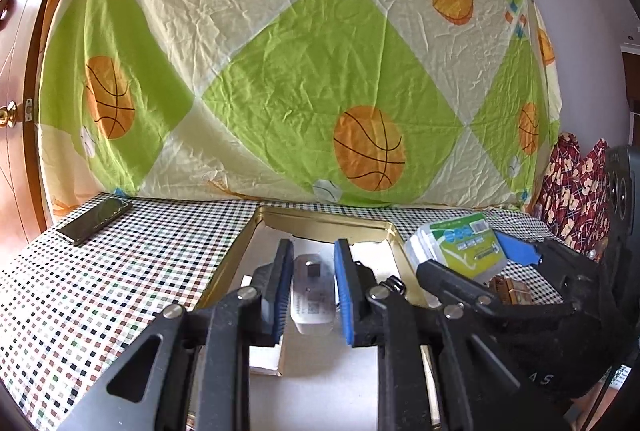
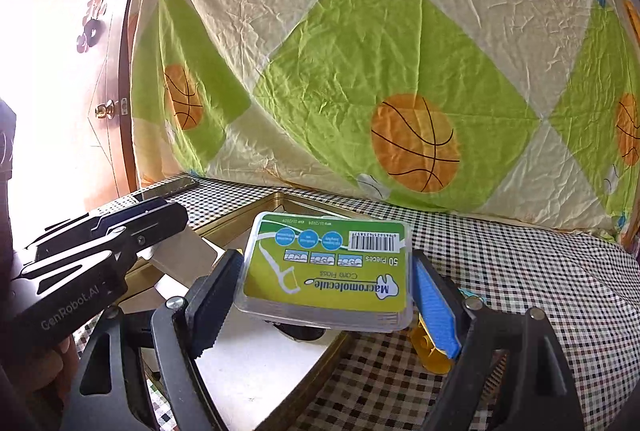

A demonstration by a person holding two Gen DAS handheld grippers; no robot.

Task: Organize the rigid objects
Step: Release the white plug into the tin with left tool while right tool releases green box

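Right fingers (image 2: pixel 320 295) clamp the floss box (image 2: pixel 328 267) over the tin (image 1: pixel 320 223); left fingers (image 1: pixel 310 291) spread beside it

The clear plastic floss-pick box with a green and yellow label (image 2: pixel 326 267), seen upside down from the right wrist, reads "Macromolecule", "Care Floss" and "50 Pieces", beside a barcode whose digits are too small to read. The black body of the left gripper (image 2: pixel 76 305) carries "GenRobot.AI" in pale letters. In the left wrist view, the dark housing of the right gripper (image 1: pixel 544 379) shows what look like the letters "A S".
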